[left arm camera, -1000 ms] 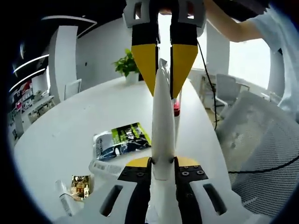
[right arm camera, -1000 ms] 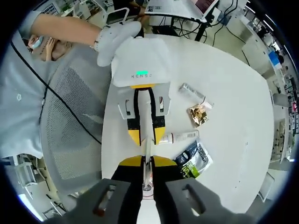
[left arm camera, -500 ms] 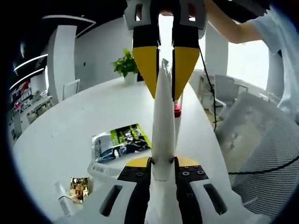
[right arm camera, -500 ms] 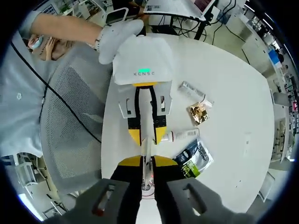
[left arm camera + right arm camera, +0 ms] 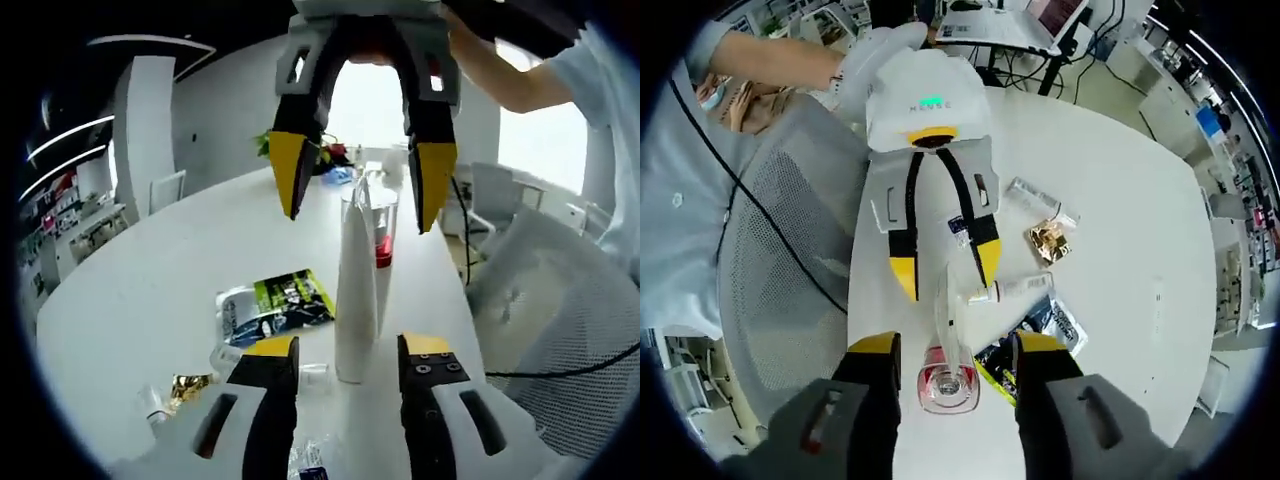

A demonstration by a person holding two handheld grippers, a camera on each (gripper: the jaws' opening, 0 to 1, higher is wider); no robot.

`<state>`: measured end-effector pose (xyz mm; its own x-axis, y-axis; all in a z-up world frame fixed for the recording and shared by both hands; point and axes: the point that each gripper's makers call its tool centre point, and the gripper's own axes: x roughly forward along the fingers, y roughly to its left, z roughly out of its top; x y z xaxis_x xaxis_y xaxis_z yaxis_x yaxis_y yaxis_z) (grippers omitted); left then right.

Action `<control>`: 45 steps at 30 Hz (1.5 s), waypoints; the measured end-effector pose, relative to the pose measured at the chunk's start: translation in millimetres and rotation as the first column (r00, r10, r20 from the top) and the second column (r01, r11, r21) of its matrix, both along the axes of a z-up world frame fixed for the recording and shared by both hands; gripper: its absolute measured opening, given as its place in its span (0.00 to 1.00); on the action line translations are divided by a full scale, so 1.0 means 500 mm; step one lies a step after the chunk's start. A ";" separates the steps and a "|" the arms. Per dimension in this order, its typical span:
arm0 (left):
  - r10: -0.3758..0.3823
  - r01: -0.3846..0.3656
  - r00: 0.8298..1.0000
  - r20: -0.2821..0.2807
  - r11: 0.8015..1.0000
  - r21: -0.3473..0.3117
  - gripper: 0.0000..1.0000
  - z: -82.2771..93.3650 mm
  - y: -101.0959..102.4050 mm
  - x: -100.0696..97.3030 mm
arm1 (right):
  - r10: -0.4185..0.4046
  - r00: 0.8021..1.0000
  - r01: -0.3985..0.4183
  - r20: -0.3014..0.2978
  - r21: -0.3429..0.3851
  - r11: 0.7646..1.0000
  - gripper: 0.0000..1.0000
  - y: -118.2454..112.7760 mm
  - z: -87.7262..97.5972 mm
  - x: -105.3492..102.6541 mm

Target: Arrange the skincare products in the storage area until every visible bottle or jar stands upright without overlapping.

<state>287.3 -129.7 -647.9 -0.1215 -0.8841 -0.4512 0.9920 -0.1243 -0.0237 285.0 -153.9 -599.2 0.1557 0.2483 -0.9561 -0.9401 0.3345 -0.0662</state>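
Two claws: both stand open, holding nothing; the left claw [image 5: 336, 365] at the bottom of the left gripper view, the right claw [image 5: 947, 355] at the bottom of the right gripper view.
White tube [image 5: 355, 290]: stands upright on the tabletop [image 5: 150, 290], centre frame, between the left claw's spread jaws and touching neither.
Clear bottle [image 5: 382, 250]: red band, upright just behind the tube, seemingly touching it.
Right claw position: above both, jaws apart on either side of the tube's crimped top.
Handling, tube: likely light, soft-walled, top-heavy on its narrow cap; take it low on the body and gently.
Handling, bottle: probably stiff and smooth, slippery; grip mid-body.
Lying flat: small tube [image 5: 1025, 288], green-black sachet [image 5: 268, 300], gold sachet [image 5: 1049, 240], clear sachet [image 5: 1035, 198], left of centre.
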 end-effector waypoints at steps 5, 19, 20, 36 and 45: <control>0.074 -0.074 0.997 0.024 0.997 0.005 0.44 0.024 0.023 0.021 | -0.094 0.994 0.091 0.050 0.058 0.994 0.64 -0.021 0.009 -0.005; 0.204 -0.208 0.977 0.064 0.977 0.055 0.76 0.086 0.078 0.047 | -0.280 0.948 0.259 0.154 0.144 0.955 0.85 -0.083 0.024 -0.015; 0.216 -0.220 0.973 0.075 0.974 0.055 0.78 0.092 0.083 0.051 | -0.285 0.946 0.263 0.157 0.146 0.954 0.86 -0.085 0.024 -0.018; 0.287 -0.291 0.956 0.065 0.955 0.060 0.97 0.131 0.133 0.068 | -0.433 0.876 0.386 0.211 0.231 0.893 0.98 -0.141 0.039 -0.056; 0.307 -0.313 0.948 0.078 0.948 0.064 0.97 0.126 0.144 0.088 | -0.490 0.845 0.428 0.215 0.278 0.860 0.99 -0.159 0.034 -0.075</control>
